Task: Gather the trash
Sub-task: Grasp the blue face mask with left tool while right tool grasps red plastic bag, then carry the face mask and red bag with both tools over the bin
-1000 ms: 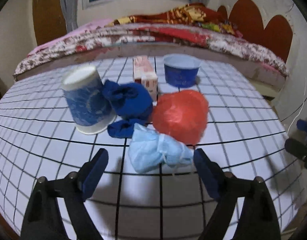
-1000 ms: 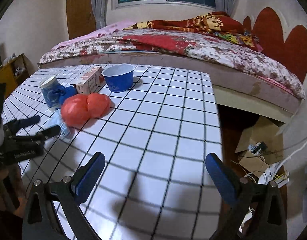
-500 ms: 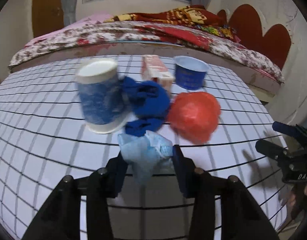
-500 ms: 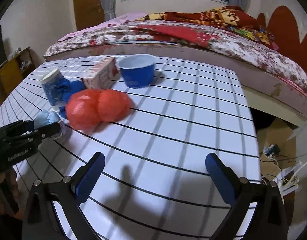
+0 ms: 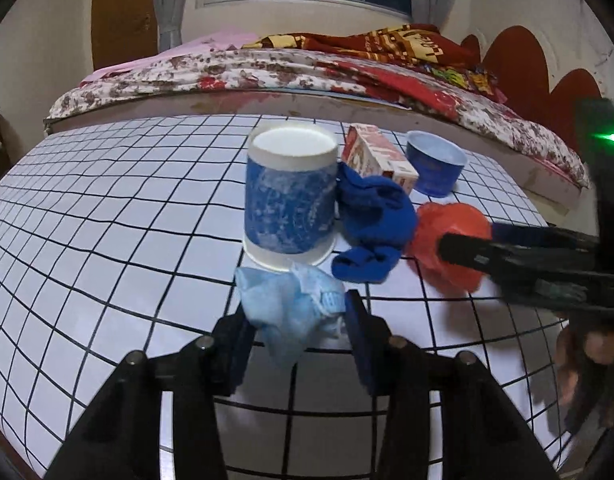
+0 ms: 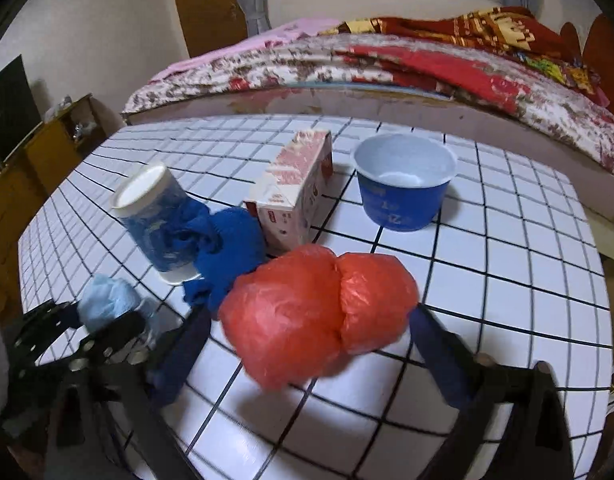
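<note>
Left claw clamped on face mask

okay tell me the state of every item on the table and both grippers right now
Face mask: crumpled, pinched in left gripper.
Red plastic bag: bunched, between open right gripper fingers.
Paper cup: upside down.
Blue bowl: upright, empty.
Carton: lying down.
Blue sock: crumpled.

Red bag, blue sock, black-gridded white table.

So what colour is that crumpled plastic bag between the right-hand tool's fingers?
The plastic bag is orange-red, seen best in the right wrist view.
</note>
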